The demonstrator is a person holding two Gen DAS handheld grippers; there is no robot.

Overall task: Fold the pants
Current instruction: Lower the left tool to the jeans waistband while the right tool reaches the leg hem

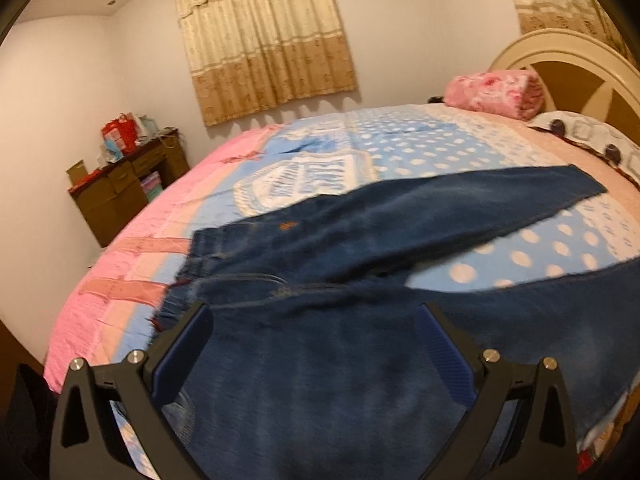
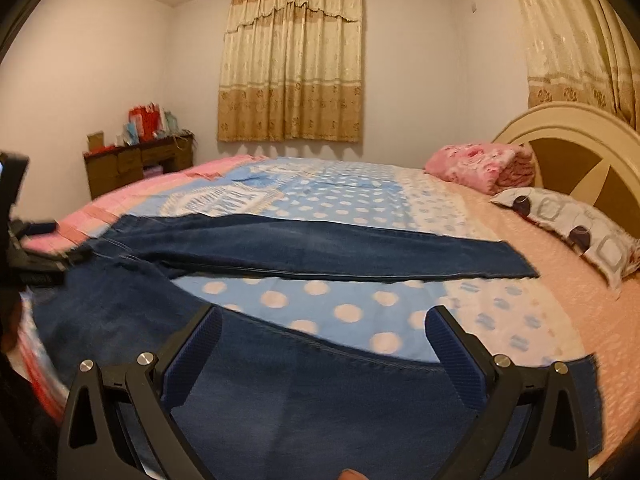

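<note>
1. Left wrist view shows the dark blue denim pants [image 1: 360, 216] spread flat on the bed's dotted blue-and-pink bedspread [image 1: 400, 148], waistband toward its pink foot edge, both legs reaching toward the headboard.
2. The left gripper [image 1: 316, 320] hangs spread over the seat, holding nothing.
3. The right gripper [image 2: 324, 320] hangs spread over the near leg, holding nothing.
4. Judged best: pinch the near leg's waist and hem together and lay it squarely over the far leg.
5. No containers show clearly.

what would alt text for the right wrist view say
A pair of dark blue jeans lies spread on a bed, legs apart, the far leg stretching toward a patterned pillow. The right gripper hovers over the near leg with its jaws open. Behind are a folded pink blanket, beige curtains and a cluttered wooden desk.
</note>
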